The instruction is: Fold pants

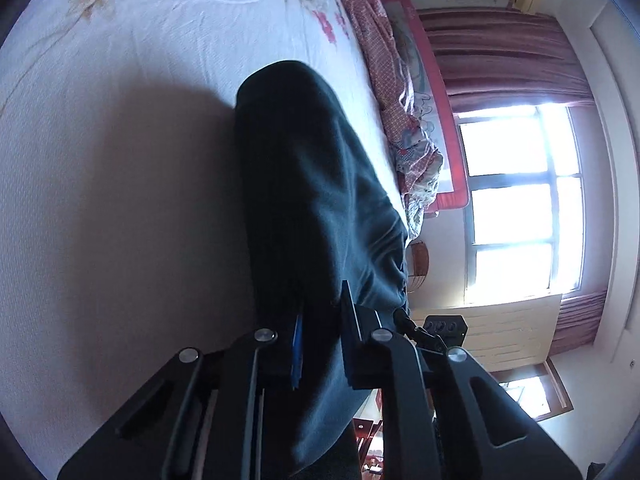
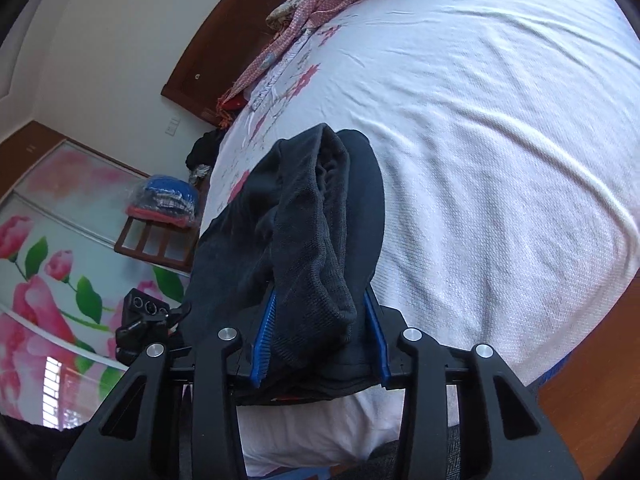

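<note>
Both grippers are clenched on the dark pants (image 1: 316,184), which are held up off the bed (image 1: 120,160) and hang between the two. In the left wrist view the left gripper (image 1: 320,344) pinches a flat run of the cloth between its blue-padded fingers (image 1: 350,320), and the fabric drapes away from it toward the far side, over the white sheet with red flowers. In the right wrist view the right gripper (image 2: 320,336) grasps a thick bunched roll of the pants (image 2: 312,232), with what looks like a ribbed hem or waistband (image 2: 320,300) doubled over between the pads (image 2: 266,328).

The cloth looks like soft, fairly thick knit: light enough to lift with ease, limp, and prone to sag in the middle and to crease wherever it is let drop. It will not slip much on the ribbed pads, but a bunched hold like the right one can shed a layer if pulled. The firmer places to take hold are the waistband and the leg hems, near the outer corners, so that the fabric can be drawn taut and laid flat on the open sheet. A pink patterned blanket (image 2: 320,4) lies crumpled at the far edge of the bed, well apart from the pants.
</note>
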The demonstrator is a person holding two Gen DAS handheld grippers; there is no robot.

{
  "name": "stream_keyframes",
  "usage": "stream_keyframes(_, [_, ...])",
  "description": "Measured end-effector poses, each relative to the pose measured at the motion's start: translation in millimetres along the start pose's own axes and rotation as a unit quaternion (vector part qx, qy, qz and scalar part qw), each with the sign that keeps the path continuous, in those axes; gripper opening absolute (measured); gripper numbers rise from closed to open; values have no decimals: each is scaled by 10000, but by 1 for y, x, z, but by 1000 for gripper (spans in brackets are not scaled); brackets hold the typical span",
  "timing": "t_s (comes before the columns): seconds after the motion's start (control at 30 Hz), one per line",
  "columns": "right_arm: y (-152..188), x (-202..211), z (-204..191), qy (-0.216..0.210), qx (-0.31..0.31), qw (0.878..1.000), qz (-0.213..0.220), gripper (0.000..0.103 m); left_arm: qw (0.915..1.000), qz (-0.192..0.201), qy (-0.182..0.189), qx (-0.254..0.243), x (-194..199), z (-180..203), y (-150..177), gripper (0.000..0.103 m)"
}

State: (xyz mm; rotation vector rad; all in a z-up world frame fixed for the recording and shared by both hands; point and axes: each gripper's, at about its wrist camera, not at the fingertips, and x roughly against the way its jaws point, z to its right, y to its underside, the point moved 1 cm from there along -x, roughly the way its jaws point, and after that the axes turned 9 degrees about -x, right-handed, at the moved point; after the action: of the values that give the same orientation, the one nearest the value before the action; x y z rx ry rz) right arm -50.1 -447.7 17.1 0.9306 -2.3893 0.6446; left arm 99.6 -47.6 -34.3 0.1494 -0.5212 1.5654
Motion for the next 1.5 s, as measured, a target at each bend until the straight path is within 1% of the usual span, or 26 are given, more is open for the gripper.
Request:
stream_keyframes(0.13, [-13, 2, -42, 22, 433, 9991, -32, 38, 9993, 186, 272, -148, 14, 20, -20, 14])
stream_keyframes(0.23, [-29, -3, -74, -7, 727, 9973, -24, 38, 9984, 338, 367, -278, 27, 31, -42, 14])
stream_keyframes(0.4, [-60, -34, -120, -184, 1026, 9945, 5, 38, 9951, 623, 260, -717, 63, 51, -91, 14])
stream_keyframes(0.57, [-83, -88, -151, -598, 1076, 9923, 119, 38, 9894, 939, -57, -1108, 111, 51, -138, 14])
stream_keyframes(0.67, [-86, -136, -152, -737, 944, 9927, 136, 38, 9870, 1015, -435, -1168, 131, 30, -166, 15])
stream_keyframes(0.7, [-84, -156, -146, -699, 886, 9936, 65, 40, 9858, 987, -654, -1189, 135, 18, -173, 17])
stream_keyframes(0.73, [-82, -179, -131, -600, 587, 9964, -152, 45, 9844, 934, -920, -1175, 137, 4, -179, 21])
stream_keyframes(0.77, [-78, -200, -115, -285, 273, 9985, -377, 47, 9823, 927, -1292, -988, 142, -19, -180, 37])
stream_keyframes(0.8, [-70, -215, -100, 142, 101, 9985, -516, 50, 9800, 865, -1576, -849, 144, -38, -178, 56])
stream_keyframes(0.83, [-62, -217, -89, 157, 38, 9989, -445, 52, 9767, 757, -1855, -767, 146, -57, -170, 64])
stream_keyframes(0.87, [-56, -207, -85, -130, -82, 9995, -266, 53, 9705, 664, -2220, -672, 147, -72, -163, 67])
stream_keyframes(0.9, [-51, -197, -80, -242, -235, 9992, -208, 53, 9683, 595, -2346, -627, 152, -84, -154, 67])
stream_keyframes(0.93, [-47, -186, -77, -231, -337, 9991, -143, 53, 9688, 634, -2313, -630, 159, -88, -145, 67])
stream_keyframes(0.97, [-44, -174, -77, -261, -342, 9991, -44, 53, 9663, 755, -2369, -664, 166, -89, -135, 71])
stream_keyframes(1.0, [-42, -162, -79, -157, -255, 9995, 105, 53, 9637, 856, -2423, -720, 172, -87, -126, 74])
stream_keyframes(1.03, [-42, -152, -83, 7, -152, 9995, 272, 53, 9627, 939, -2404, -811, 175, -81, -119, 74])
stream_keyframes(1.07, [-46, -143, -88, 15, -111, 9990, 431, 53, 9613, 1008, -2374, -963, 176, -71, -113, 74])
stream_keyframes(1.13, [-60, -132, -102, -311, -218, 9964, 754, 53, 9576, 1057, -2242, -1466, 166, -40, -105, 79])
stream_keyframes(1.17, [-69, -134, -114, -563, -212, 9950, 795, 54, 9562, 1047, -2135, -1704, 157, -22, -104, 87])
stream_keyframes(1.23, [-89, -155, -139, -1128, -200, 9912, 659, 54, 9531, 930, -1862, -2199, 128, 12, -106, 88])
stream_keyframes(1.27, [-97, -173, -150, -1274, -234, 9901, 540, 54, 9536, 793, -1703, -2352, 114, 21, -103, 88])
stream_keyframes(1.37, [-114, -236, -168, -1705, -501, 9841, 53, 54, 9547, 152, -1650, -2471, 64, 22, -91, 88])
stream_keyframes(1.4, [-117, -257, -165, -1657, -691, 9837, -140, 54, 9565, -52, -1633, -2417, 54, 15, -82, 88])
stream_keyframes(1.43, [-121, -271, -155, -1328, -910, 9869, -118, 54, 9563, -206, -1729, -2348, 45, 7, -74, 88])
stream_keyframes(1.47, [-122, -277, -140, -1320, -1133, 9848, 28, 48, 9557, -215, -1768, -2342, 42, -1, -65, 88])
stream_keyframes(1.5, [-125, -279, -124, -1419, -1358, 9804, 121, 19, 9536, -129, -1717, -2469, 43, -4, -57, 88])
